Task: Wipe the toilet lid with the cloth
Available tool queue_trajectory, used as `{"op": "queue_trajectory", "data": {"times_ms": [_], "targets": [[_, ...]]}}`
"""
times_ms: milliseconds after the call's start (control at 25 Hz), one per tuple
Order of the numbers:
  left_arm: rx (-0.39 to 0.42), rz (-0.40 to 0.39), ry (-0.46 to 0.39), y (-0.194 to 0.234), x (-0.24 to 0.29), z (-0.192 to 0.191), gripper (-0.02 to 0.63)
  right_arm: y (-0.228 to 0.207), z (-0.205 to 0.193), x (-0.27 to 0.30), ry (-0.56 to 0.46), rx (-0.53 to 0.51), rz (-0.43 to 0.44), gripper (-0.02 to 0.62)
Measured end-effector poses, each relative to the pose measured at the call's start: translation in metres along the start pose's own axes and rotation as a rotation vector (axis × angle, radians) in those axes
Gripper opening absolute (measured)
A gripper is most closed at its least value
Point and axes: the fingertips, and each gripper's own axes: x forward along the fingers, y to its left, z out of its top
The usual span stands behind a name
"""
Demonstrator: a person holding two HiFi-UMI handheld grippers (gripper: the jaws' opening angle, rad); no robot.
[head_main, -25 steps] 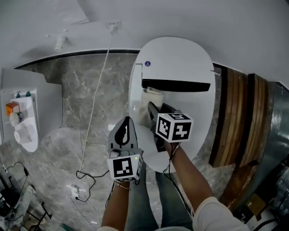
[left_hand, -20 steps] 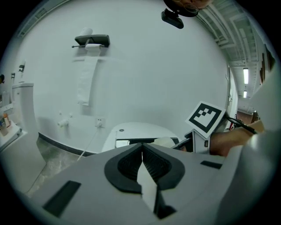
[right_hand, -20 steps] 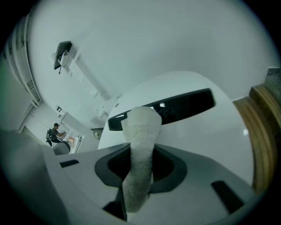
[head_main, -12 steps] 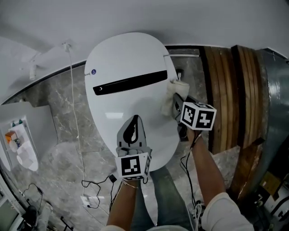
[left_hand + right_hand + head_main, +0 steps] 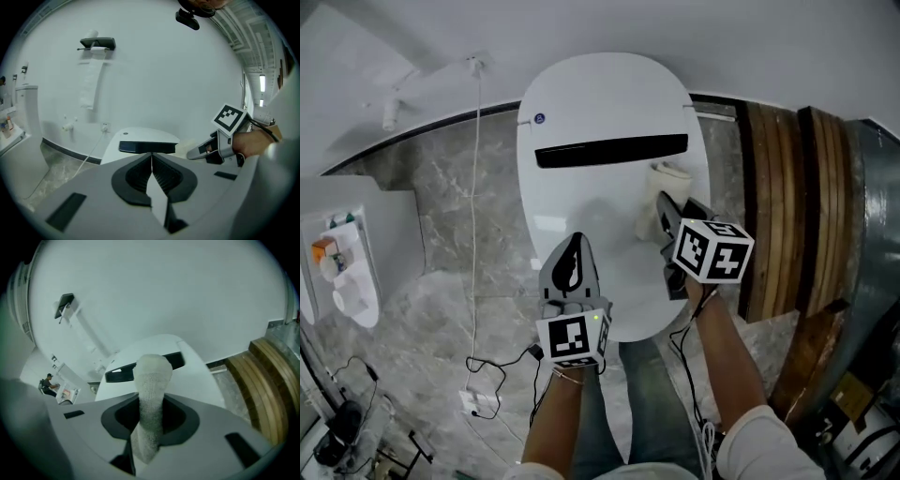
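Observation:
The white toilet lid (image 5: 600, 122) fills the middle of the head view, with a black strip (image 5: 609, 150) across it. My right gripper (image 5: 661, 208) is shut on a cream cloth (image 5: 664, 187), which rests on the lid's right side below the strip. In the right gripper view the cloth (image 5: 151, 394) sticks up between the jaws, in front of the lid (image 5: 187, 376). My left gripper (image 5: 574, 255) hovers over the lid's near part, jaws pressed together with nothing in them. The left gripper view shows the lid (image 5: 140, 138) and the right gripper (image 5: 194, 152) ahead.
A white cable (image 5: 476, 187) hangs from the wall down to the grey marble floor (image 5: 441, 253) left of the toilet. Brown wooden slats (image 5: 787, 206) stand at the right. A white shelf with small items (image 5: 337, 272) sits at the far left.
The cloth in my right gripper went from the lid's middle out to its right edge, then back a little inward. The head view swung, so the toilet shifted in frame. My left gripper stayed shut.

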Motion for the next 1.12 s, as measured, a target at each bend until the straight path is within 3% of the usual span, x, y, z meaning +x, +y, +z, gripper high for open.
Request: {"op": "queue_trajectory", "data": {"times_ms": [240, 360, 480, 760, 1120], "targets": [[-0.011, 0.124, 0.004, 0.115, -0.066, -0.003, 0.015, 0.165, -0.088, 0.04, 0.143, -0.001, 0.188, 0.086], [-0.027, 0.172, -0.002, 0.151, -0.087, -0.005, 0.015, 0.204, -0.117, 0.052, 0.189, -0.021, 0.218, 0.086], [-0.035, 0.187, -0.003, 0.163, -0.097, -0.007, 0.015, 0.213, -0.132, 0.06, 0.21, -0.043, 0.212, 0.086], [-0.034, 0.115, 0.014, 0.114, -0.077, -0.017, 0.015, 0.155, -0.121, 0.047, 0.196, -0.014, 0.154, 0.086], [-0.022, -0.056, 0.053, -0.041, -0.013, -0.037, 0.015, -0.019, -0.097, -0.016, 0.139, 0.09, -0.006, 0.086]]}}
